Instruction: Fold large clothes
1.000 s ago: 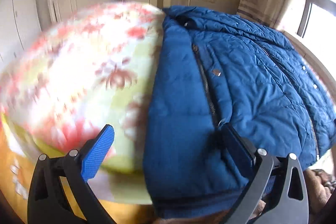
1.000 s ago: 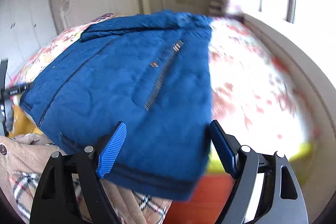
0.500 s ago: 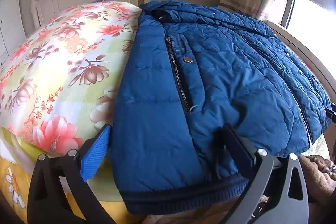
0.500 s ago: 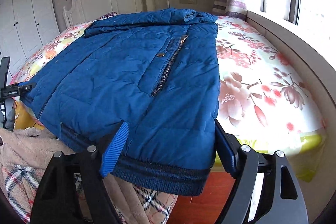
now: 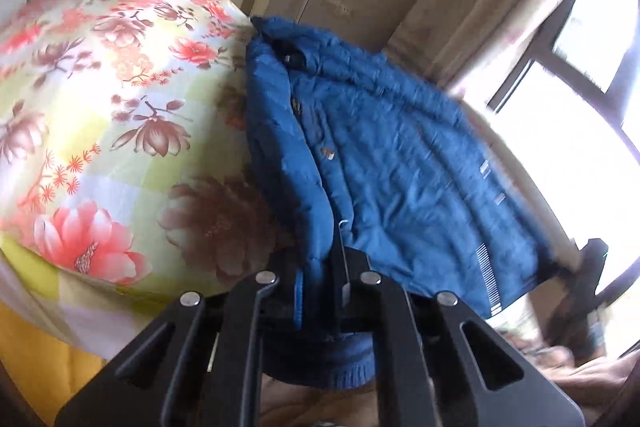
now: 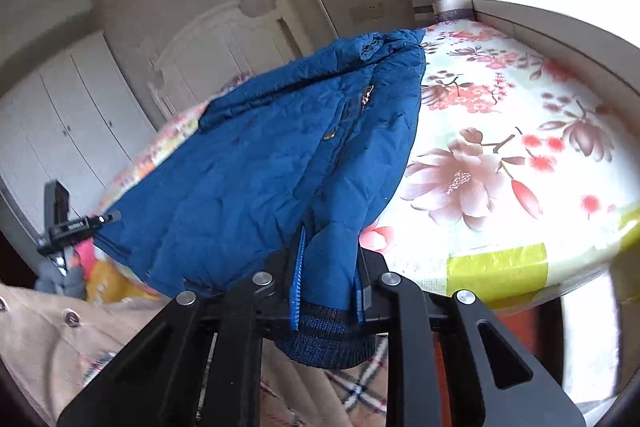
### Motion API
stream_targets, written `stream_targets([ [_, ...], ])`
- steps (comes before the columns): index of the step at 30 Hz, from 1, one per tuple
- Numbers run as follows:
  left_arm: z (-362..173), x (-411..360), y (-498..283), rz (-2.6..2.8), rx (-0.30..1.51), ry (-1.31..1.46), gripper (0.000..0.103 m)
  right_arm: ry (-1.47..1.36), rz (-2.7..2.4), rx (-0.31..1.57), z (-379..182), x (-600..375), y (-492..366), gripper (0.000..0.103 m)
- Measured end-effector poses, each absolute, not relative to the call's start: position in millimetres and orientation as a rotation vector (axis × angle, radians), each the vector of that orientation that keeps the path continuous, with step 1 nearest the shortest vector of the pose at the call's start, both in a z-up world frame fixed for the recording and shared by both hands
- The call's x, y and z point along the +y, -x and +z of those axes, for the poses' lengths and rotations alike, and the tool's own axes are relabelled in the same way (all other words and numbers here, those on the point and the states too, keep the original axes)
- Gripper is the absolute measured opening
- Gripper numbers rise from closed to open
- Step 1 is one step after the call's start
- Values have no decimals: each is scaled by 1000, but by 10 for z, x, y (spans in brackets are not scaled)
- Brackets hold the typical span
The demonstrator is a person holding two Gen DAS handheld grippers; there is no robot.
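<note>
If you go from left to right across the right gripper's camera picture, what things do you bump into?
White wardrobe → the other gripper at the jacket's far corner → blue jacket → flowery bedsheet → window ledge.

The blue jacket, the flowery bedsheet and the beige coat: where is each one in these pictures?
Blue jacket (image 6: 256, 171): right wrist view, on its quilted front panel.
Flowery bedsheet (image 5: 120, 107): left wrist view, on a bare printed patch beside the jacket.
Beige coat (image 6: 52, 343): right wrist view, on its fabric near a snap button.
</note>
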State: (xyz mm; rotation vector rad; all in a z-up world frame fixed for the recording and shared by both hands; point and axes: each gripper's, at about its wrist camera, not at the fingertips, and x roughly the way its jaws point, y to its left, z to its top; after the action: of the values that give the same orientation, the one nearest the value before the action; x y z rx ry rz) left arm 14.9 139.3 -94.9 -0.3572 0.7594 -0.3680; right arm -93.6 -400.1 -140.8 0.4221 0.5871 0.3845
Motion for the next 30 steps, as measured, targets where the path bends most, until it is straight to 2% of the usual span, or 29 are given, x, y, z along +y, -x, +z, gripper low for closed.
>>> stream_targets([
  [7, -581, 1679, 139, -490, 606, 575, 8, -488, 525, 403, -897, -4041, 1235, 19],
  [19, 502, 2204, 1033, -676, 231, 693, 9, -354, 633, 58, 523, -3958, 1985, 18],
  [22, 699, 2210, 860, -694, 218, 702, 10, -373, 596, 64, 699, -3955, 1701, 18],
  [27, 651, 2075, -242, -602, 378, 744, 15, -499, 471, 277, 514, -4037, 451, 19],
  [29, 524, 2052, -788, -547, 458, 772, 21, -543, 413, 351, 327, -4078, -37, 19],
  [30, 430, 2060, -1059, -527, 497, 797, 29, -577, 398, 390, 193, -4112, -274, 21],
])
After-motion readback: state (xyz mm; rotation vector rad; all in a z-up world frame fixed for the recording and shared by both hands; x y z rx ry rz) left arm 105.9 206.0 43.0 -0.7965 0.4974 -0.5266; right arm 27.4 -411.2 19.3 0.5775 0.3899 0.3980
